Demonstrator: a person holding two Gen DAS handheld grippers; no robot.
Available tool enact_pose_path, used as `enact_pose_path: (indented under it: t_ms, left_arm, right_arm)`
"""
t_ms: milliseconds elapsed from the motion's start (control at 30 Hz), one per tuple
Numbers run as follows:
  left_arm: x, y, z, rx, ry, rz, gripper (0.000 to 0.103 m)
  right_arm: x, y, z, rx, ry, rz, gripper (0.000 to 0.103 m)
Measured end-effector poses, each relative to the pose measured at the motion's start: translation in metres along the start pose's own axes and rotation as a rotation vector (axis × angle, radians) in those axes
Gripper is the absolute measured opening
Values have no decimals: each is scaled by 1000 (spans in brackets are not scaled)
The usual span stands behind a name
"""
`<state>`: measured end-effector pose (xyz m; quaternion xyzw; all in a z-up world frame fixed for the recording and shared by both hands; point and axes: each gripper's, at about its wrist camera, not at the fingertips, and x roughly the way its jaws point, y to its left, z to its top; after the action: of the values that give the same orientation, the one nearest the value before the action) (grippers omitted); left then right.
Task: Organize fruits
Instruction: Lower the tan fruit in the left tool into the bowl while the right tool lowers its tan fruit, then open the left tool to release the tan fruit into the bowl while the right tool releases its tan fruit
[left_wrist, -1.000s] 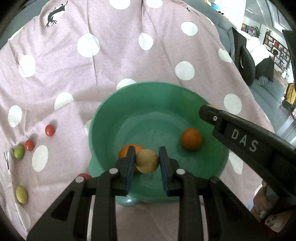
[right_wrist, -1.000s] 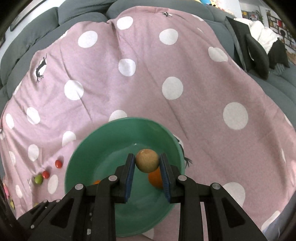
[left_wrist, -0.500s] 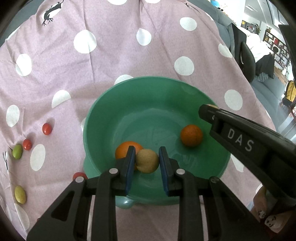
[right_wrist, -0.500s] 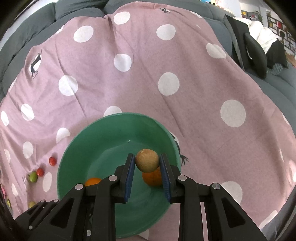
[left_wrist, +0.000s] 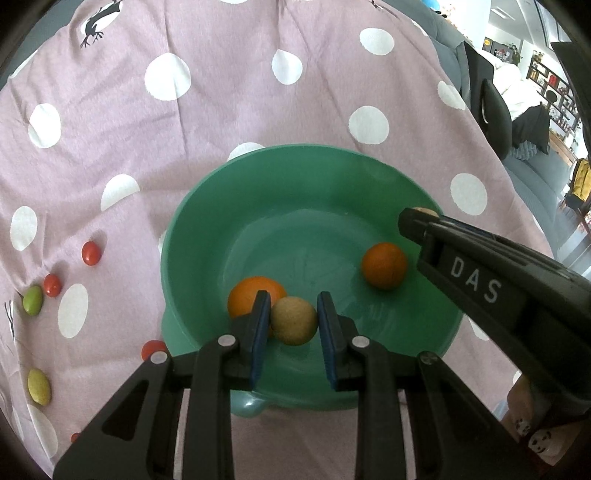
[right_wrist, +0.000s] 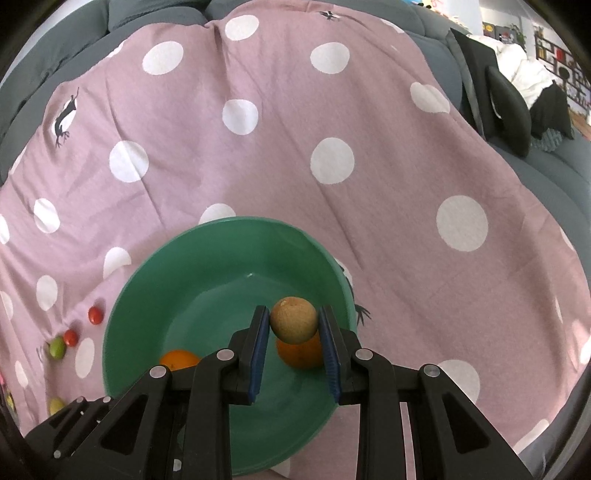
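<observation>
- Holding one tan round fruit (left_wrist: 294, 320) each, both tongs hang over the green bowl (left_wrist: 207, 221), which sits on the pink dotted cloth (left_wrist: 221, 92) near its front edge.
- Left tongs (left_wrist: 291, 325) are clenched on a tan fruit above the bowl's near-left side, just over an orange (left_wrist: 245, 295) lying inside.
- Right tongs (right_wrist: 294, 330) are clenched on a second tan fruit (right_wrist: 294, 319) above the bowl's right side, over another orange (right_wrist: 300, 354).
- Two oranges lie in the bowl already; the step in hand looks like dropping the tan fruits in beside them.
- Small red fruits (left_wrist: 91, 253), a green one (left_wrist: 33, 300) and a yellow one (left_wrist: 38, 386) lie on the cloth toward its left edge, well apart from the bowl's inside.
- Next move, as I judge it: lower each fruit toward a bare part of the bowl floor, then loosen the tongs gently so nothing bounces over the rim or knocks the oranges.
- After that, the small fruits at the left edge remain to be collected.
</observation>
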<state>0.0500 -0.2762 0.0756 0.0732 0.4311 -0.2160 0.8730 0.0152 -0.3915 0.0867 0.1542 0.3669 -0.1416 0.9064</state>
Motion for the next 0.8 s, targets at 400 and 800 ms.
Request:
enact_pose_path:
  t_ms: [400, 800]
  left_arm:
    - [1, 0, -1, 1, 1, 1, 26]
    - [2, 0, -1, -2, 4, -2, 26]
  right_arm:
    - [3, 0, -1, -6, 13, -16, 29]
    - [4, 3, -1, -20, 21, -36, 29]
